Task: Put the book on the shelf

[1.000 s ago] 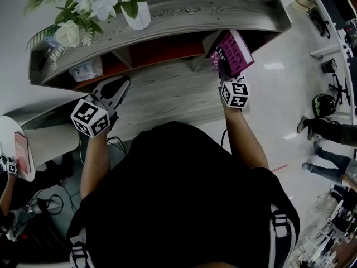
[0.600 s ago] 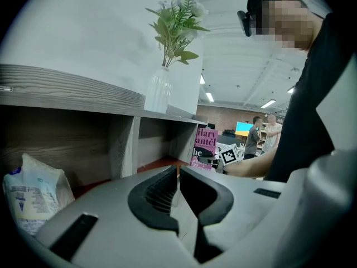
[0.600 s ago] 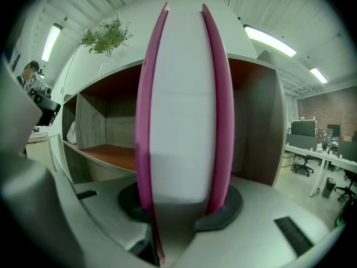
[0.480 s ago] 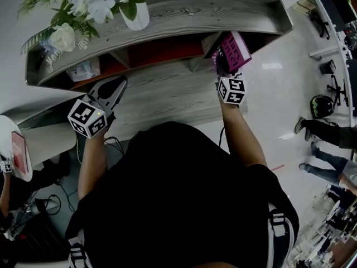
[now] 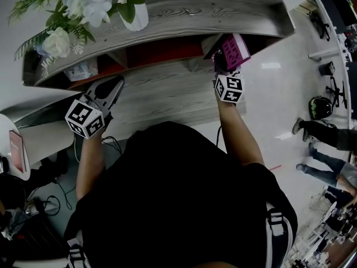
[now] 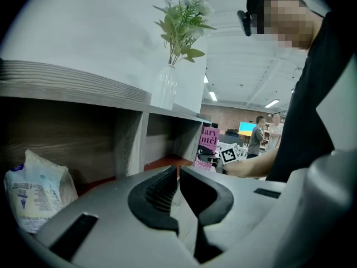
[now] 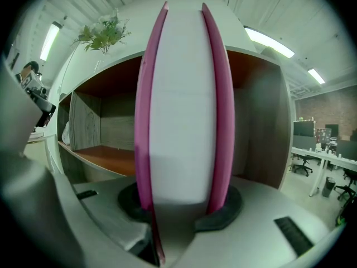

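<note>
Right claw [image 5: 223, 70]: closed on the lower part of the book [image 5: 235, 49], pads pressed on both pink covers. The book is held upright, page edge turned back toward the person.

Left claw [image 5: 109, 91]: jaws drawn together, nothing between them. It is held low over the desk [image 5: 167, 96], near its left end and well apart from the book.

Position of the book: at the mouth of the right-end compartment [image 7: 262, 127] of the shelf [image 5: 223, 10], not yet set on the compartment floor. Its upper corner is seen close to the front edge of the top board.

Risks noted, judged from this position:
- The grip is taken low on the book only. If the book is pushed against anything, it could be levered in the pads and twisted or slipped loose.
- The book's top could be caught on the front edge of the top board if it is carried in too high, or its bottom on the floor's front edge if too low.
- Nothing is seen inside this compartment for the book to lean on except the right side wall [image 7: 273, 110]. If released away from that wall, it could be toppled flat.
- A hard knock to the shelf could be passed on to the vase of flowers [image 5: 136, 13] on the top board, further along to the left.
</note>
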A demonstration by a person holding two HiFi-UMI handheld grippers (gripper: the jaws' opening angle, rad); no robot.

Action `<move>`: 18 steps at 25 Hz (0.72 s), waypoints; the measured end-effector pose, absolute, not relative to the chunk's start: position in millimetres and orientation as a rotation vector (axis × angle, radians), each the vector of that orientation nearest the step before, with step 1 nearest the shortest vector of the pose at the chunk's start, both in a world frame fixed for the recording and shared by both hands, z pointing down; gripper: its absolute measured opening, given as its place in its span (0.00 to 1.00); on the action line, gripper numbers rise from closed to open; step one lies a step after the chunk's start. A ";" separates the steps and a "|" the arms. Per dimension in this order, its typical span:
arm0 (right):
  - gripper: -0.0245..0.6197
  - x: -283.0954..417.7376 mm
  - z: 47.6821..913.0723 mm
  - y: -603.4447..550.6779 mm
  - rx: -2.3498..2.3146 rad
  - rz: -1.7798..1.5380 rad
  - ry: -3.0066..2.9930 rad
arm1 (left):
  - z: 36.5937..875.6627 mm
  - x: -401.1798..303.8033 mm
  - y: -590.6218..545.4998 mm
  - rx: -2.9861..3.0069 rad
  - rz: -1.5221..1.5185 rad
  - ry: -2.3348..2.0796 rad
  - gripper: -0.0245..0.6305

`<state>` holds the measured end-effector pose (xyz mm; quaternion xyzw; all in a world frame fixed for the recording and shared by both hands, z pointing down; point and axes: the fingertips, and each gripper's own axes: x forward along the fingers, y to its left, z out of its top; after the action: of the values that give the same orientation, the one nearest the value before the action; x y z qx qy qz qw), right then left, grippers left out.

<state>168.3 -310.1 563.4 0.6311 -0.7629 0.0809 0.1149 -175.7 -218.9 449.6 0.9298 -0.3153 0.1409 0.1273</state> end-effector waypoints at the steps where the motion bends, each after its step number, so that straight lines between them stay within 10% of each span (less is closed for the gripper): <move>1: 0.27 168.2 563.4 -311.4 1.850 0.237 -2.237 | 449.6 -175.6 -219.1 2.702 0.405 -0.916 0.09; 18: 0.27 165.6 565.9 -332.6 1.876 0.220 -2.227 | 453.6 -181.8 -220.9 2.668 0.396 -0.946 0.09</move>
<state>165.6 -332.6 565.9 0.6386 -0.7579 0.0747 0.1103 -181.8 -220.9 453.6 0.9241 -0.3275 0.1372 0.1410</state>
